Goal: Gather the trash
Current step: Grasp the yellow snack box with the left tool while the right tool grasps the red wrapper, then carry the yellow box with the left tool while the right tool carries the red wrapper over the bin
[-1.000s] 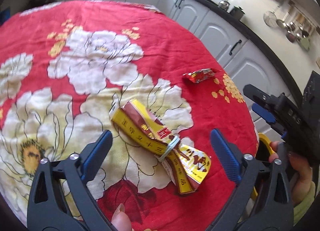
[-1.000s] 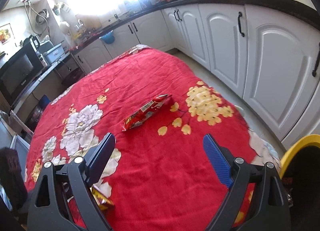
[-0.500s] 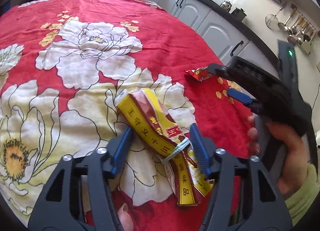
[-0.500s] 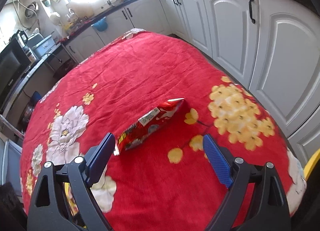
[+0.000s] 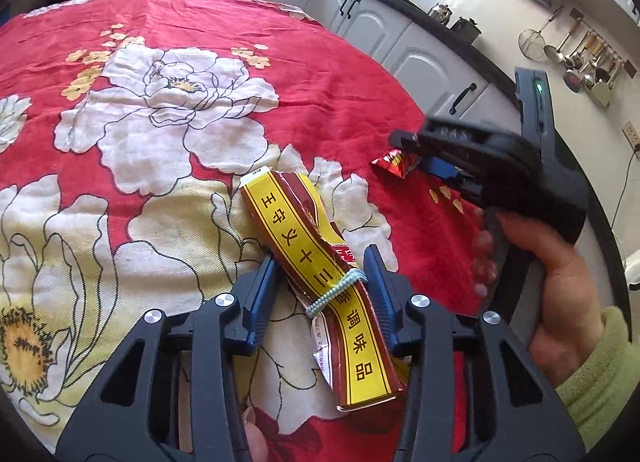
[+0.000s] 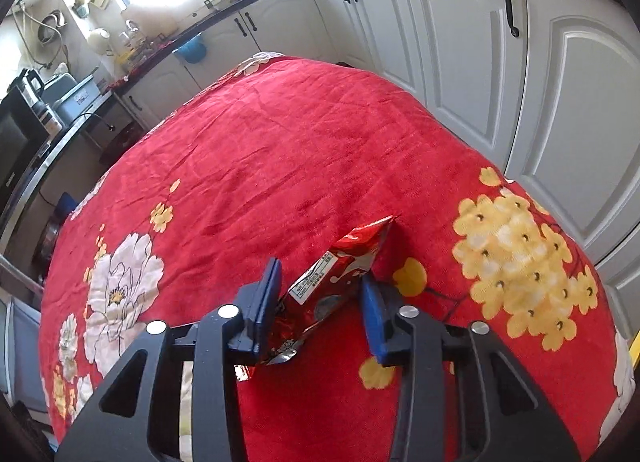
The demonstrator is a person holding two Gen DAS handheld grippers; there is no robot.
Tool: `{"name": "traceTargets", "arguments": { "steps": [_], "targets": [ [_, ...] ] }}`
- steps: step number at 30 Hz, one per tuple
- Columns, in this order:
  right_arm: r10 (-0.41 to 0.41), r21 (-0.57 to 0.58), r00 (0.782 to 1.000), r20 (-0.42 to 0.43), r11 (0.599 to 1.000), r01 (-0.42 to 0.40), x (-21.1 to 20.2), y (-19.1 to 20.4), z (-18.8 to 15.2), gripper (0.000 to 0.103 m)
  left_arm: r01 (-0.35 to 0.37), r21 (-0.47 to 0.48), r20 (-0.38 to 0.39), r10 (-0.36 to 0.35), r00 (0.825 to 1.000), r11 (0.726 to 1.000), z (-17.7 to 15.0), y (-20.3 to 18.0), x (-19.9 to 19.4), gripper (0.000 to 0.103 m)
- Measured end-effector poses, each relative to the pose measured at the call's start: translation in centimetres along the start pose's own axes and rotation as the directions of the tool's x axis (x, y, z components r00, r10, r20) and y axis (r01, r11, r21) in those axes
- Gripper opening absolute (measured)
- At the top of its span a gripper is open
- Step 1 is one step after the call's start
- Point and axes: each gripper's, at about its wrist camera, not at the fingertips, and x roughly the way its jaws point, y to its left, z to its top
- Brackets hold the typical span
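Observation:
A yellow and brown seasoning packet (image 5: 316,258), bound with a pale rubber band, lies on the red floral tablecloth (image 5: 168,134). My left gripper (image 5: 322,286) is closed around its middle, blue pads touching both sides. A red snack wrapper (image 6: 340,282) lies on the cloth; my right gripper (image 6: 320,294) straddles it, its pads close on either side and a small gap showing on the right. In the left wrist view the right gripper (image 5: 424,160) sits over the wrapper's tip (image 5: 394,164).
The table edge runs along the right, with white kitchen cabinets (image 6: 520,62) beyond it. A dark worktop (image 5: 440,26) carries kettles and bottles. Utensils (image 5: 580,58) hang on the wall. A yellow rim (image 6: 634,346) shows at the far right edge.
Both grippers have moved forward and down onto their items and narrowed. The left jaws closed on the yellow packet; the right jaws came in around the red wrapper.

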Motion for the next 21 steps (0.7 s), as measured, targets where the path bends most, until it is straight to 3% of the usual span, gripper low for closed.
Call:
{"name": "traceTargets", "arguments": {
  "steps": [9, 21],
  "targets": [
    [0.027, -0.065, 1.000, 0.008, 0.998, -0.026, -3.5, -0.9, -3.8, 0.025, 0.036, -0.006, -0.005, -0.036, 0.999, 0.999, -0.1, 0.2, -0.7, 0.029],
    [0.044, -0.048, 0.997, 0.069, 0.998, -0.041, -9.7, -4.1, -8.3, 0.020, 0.040, 0.125, 0.034, -0.044, 0.998, 0.991, -1.1, -3.5, -2.0, 0.027]
  ]
}}
